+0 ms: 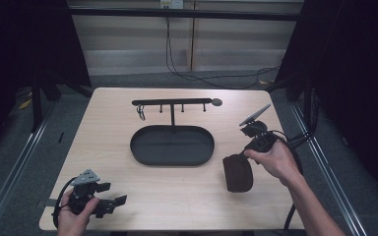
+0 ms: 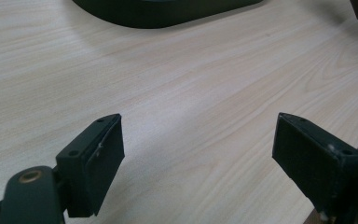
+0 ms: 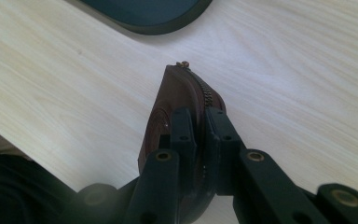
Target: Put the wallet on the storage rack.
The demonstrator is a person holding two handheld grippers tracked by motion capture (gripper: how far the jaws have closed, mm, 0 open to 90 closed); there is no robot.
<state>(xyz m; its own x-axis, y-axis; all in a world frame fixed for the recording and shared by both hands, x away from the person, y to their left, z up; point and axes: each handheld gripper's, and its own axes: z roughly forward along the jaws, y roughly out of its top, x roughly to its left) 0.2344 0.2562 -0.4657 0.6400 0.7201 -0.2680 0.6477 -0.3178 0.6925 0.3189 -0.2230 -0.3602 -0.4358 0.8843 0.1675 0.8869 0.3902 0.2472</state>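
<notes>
Lower left of the high view: left gripper point(image 1: 109, 201), jaws spread wide over bare table point(image 1: 177, 196), holding nothing. Right of centre: right gripper point(image 1: 240, 164) clamped on the zip edge of a brown pouch point(image 1: 237, 173). Centre: black oval tray point(image 1: 172, 145); behind it, a hook rack point(image 1: 172, 102).

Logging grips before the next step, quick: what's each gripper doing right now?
Left gripper: open, holding nothing.
Right gripper: closed on the brown zip pouch.
</notes>
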